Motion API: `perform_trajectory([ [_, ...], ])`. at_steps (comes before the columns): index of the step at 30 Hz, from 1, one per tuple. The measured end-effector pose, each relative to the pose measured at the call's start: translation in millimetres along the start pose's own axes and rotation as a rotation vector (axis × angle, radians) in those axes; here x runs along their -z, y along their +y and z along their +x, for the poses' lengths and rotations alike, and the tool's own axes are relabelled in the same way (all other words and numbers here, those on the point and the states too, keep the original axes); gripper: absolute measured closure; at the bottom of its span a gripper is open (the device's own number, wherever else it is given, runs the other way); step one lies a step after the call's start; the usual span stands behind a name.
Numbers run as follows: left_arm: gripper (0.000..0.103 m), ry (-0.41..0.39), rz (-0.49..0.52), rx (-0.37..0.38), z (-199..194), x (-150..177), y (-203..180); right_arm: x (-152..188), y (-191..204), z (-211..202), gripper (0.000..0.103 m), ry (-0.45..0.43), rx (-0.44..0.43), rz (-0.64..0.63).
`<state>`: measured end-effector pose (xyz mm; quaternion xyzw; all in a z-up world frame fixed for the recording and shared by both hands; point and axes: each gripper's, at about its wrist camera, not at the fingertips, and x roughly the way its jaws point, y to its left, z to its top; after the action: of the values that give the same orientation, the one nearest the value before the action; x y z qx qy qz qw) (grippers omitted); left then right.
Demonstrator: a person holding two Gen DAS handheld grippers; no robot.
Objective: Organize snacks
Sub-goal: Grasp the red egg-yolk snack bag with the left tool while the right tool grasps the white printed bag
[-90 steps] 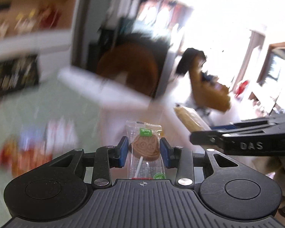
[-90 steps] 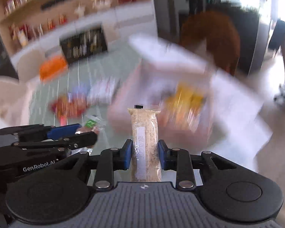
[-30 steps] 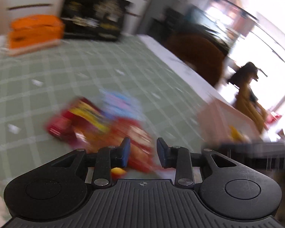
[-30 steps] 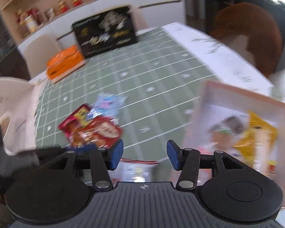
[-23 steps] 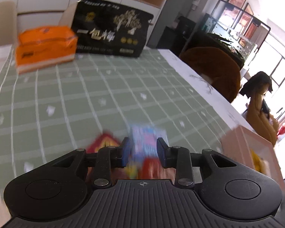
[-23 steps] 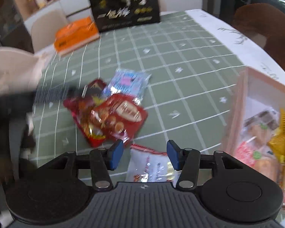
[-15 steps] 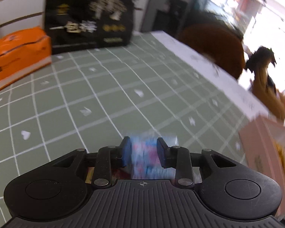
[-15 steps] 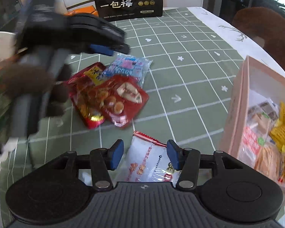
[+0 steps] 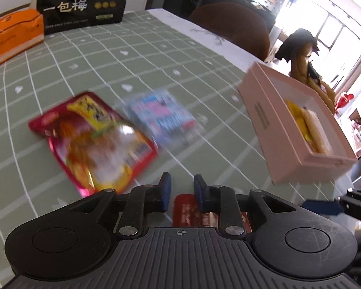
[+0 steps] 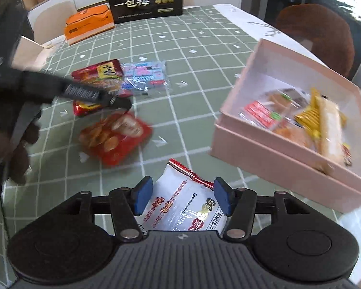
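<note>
Evidently both claws are after loose snacks on the counter (image 10: 204, 55) for the pink box (image 10: 272, 159). Right claw (image 10: 183, 196) is opening around the white packet (image 10: 180, 207), not gripping. Left claw (image 9: 181, 192) is closing, nothing between its tips. Only its view shows the small red packet (image 9: 187, 210) beneath.
</note>
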<state>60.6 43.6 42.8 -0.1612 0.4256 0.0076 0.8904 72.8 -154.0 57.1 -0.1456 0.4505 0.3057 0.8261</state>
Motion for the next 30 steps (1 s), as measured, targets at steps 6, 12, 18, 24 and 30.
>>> perform_trajectory([
  [6,0.078,0.002,-0.09,-0.02,-15.4,23.0,-16.2,17.9,-16.0,-12.8,0.041,-0.013,0.056,0.006],
  [12,0.077,-0.078,-0.128,-0.084,-55.4,40.2,-20.7,33.4,-42.1,-22.9,0.035,-0.017,0.057,0.066],
  [18,0.076,-0.035,-0.063,-0.111,-54.4,60.2,-40.3,35.8,-48.2,-22.5,0.031,-0.018,0.075,0.08],
  [24,0.067,-0.021,0.031,-0.09,-44.1,58.4,-62.4,44.9,-48.9,-45.2,0.031,-0.043,0.049,0.106],
  [30,0.067,-0.014,0.12,-0.089,-38.0,58.0,-75.2,64.0,-49.3,-40.7,0.03,0.02,0.025,0.137],
])
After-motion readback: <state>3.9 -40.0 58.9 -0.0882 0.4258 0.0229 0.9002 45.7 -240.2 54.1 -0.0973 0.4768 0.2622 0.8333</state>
